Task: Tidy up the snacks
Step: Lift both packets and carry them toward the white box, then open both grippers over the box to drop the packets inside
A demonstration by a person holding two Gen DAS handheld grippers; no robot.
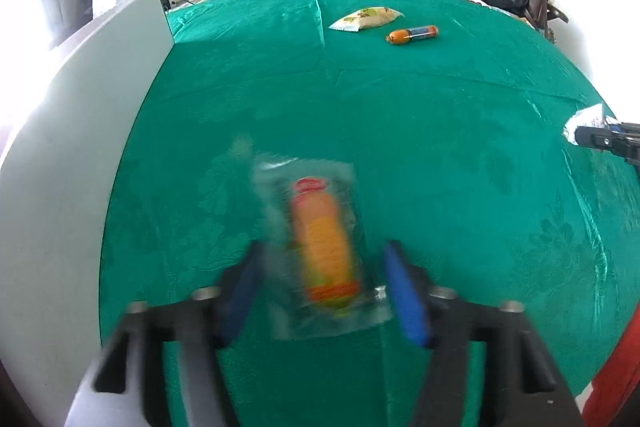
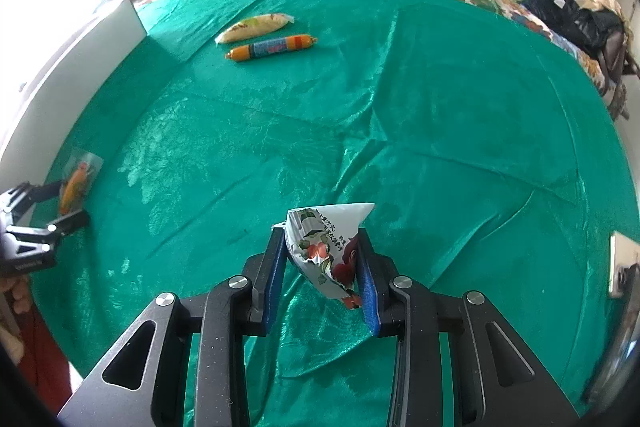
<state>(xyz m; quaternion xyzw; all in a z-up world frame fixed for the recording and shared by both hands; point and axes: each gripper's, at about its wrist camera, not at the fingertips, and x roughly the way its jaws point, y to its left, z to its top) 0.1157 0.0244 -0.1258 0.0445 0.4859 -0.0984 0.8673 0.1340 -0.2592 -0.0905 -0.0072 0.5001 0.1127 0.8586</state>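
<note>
Blue-padded jaws of the right gripper [image 2: 322, 275] are closed on a white printed snack packet [image 2: 326, 251], pinching its sides and holding it just above the green cloth [image 2: 440, 147] spread over the bed. In the left wrist view the left gripper [image 1: 324, 287] has a clear-wrapped orange snack [image 1: 320, 251] between its jaws; the picture is blurred there, and a gap shows on both sides of the wrapper, so I cannot tell whether the pads actually press on it. Far up the cloth, a pale yellow packet [image 2: 254, 27] and an orange sausage stick [image 2: 272, 47] lie side by side, close together. Judging from this, two snacks look already grouped at the far end, while the two at the grippers have yet to join them, so the sorting seems roughly half done.
</note>
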